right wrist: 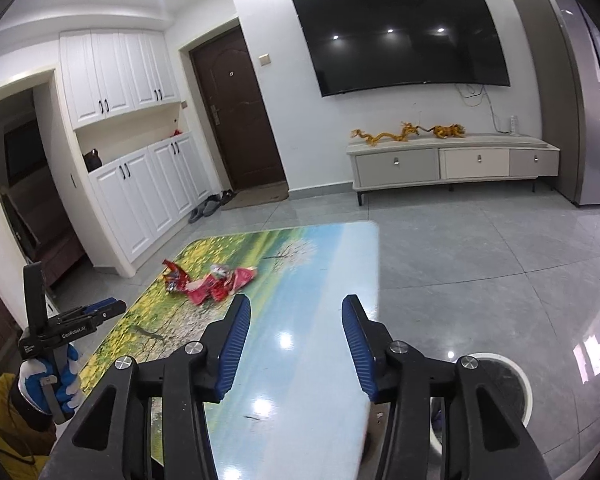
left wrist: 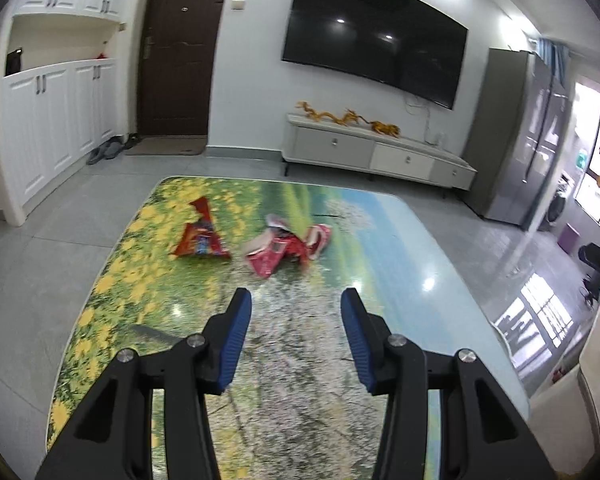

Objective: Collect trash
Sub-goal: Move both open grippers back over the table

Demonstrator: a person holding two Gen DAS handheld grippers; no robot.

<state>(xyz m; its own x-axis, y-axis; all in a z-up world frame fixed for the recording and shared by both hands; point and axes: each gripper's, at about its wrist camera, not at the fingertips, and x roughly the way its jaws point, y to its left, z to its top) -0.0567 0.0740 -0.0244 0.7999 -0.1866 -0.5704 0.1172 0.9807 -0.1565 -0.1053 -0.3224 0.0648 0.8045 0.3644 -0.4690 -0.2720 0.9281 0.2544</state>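
Wrappers sit mid-table, straight ahead of the left tongs [left wrist: 296,304], far side of centre: red wrapper [left wrist: 201,236] on the left, long axis running away from the tongs; pink wrapper [left wrist: 288,249] just beside it to the right, crumpled and lying crosswise. Left tongs spread wide, nothing between the pads, lined up closest with the pink one. Right tongs [right wrist: 296,306] also spread and empty, but wrappers lie ahead-left and further off, so left looks nearer. Table [left wrist: 412,248] bare between tongs and wrappers, clear approach; bin [right wrist: 508,380] on the floor under the right tongs, off the table's right edge
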